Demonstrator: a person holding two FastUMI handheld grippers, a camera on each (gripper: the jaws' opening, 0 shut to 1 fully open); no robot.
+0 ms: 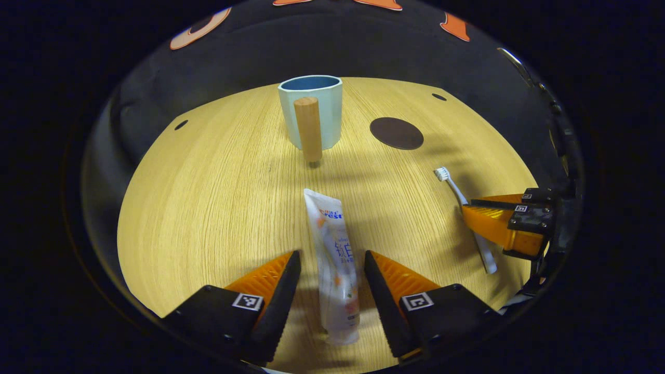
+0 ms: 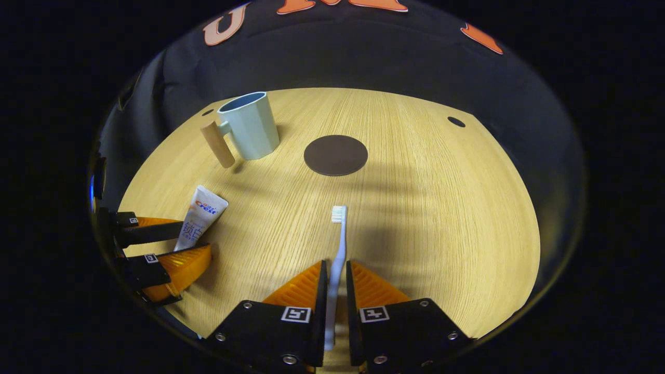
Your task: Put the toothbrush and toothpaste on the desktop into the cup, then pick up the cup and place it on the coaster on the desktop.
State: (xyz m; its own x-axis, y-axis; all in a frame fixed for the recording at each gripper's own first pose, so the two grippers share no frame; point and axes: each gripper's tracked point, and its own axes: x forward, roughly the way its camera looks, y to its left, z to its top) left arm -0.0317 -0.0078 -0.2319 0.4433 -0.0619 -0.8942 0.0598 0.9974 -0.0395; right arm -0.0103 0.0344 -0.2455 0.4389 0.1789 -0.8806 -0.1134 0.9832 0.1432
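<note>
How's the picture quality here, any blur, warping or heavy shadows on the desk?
Left gripper view: sharp; fisheye bows the desk edge; cup casts a soft shadow toward the camera. Right gripper view: also sharp and bowed; a broad soft shadow lies past the toothbrush, by the coaster.

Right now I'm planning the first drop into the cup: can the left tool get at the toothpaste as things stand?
Probably yes. The left tool is open with the toothpaste lying flat between its fingers, nothing on top. The toothbrush and right tool sit off to the side, apart from it.
</note>
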